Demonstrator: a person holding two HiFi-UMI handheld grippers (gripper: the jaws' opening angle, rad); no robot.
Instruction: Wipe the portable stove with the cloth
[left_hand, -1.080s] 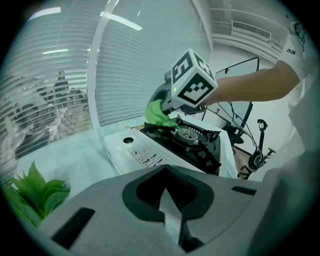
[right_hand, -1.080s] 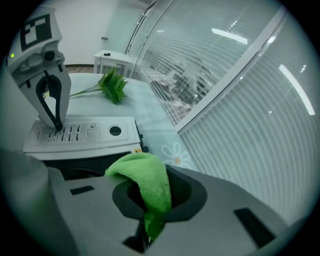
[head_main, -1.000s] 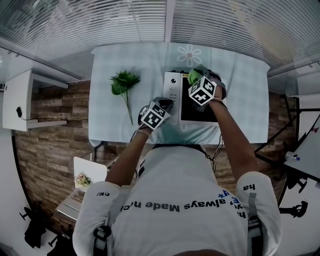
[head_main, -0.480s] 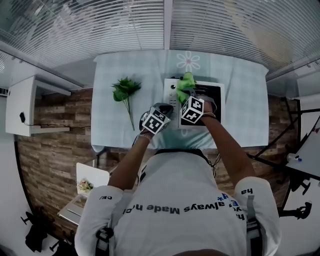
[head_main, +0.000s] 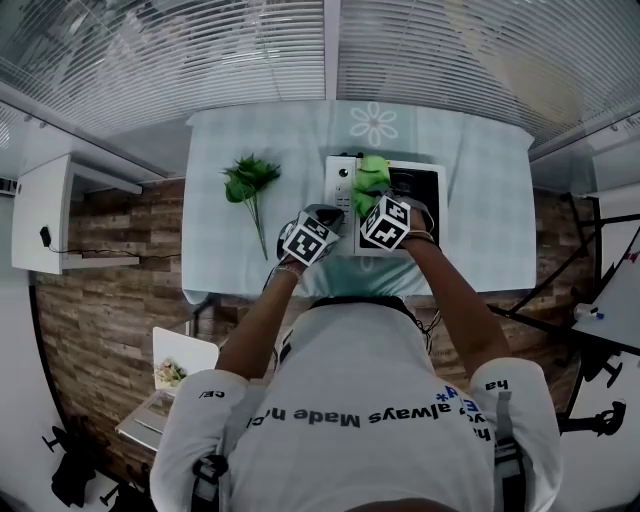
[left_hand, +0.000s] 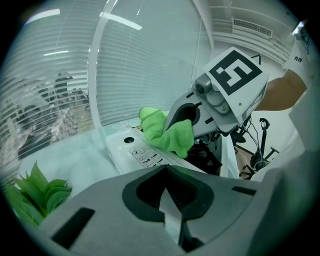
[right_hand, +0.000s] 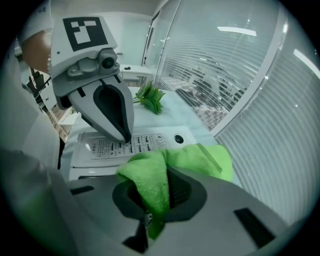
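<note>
Since a second ago, the right gripper (head_main: 373, 197) has dragged the green cloth (head_main: 371, 175) leftward across the portable stove (head_main: 338, 178), from the black burner top to its edge by the white control panel. Its jaws pinch a fold of the cloth, which lies bunched on the stove. The left gripper (head_main: 326, 212), jaws pressed together on nothing, sits at the stove's near-left corner. The burner top lies to the right of the cloth, so a return stroke would likely run that way.

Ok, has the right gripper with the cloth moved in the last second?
Yes. The right gripper has slid the cloth leftward across the stove, toward its white control panel.
</note>
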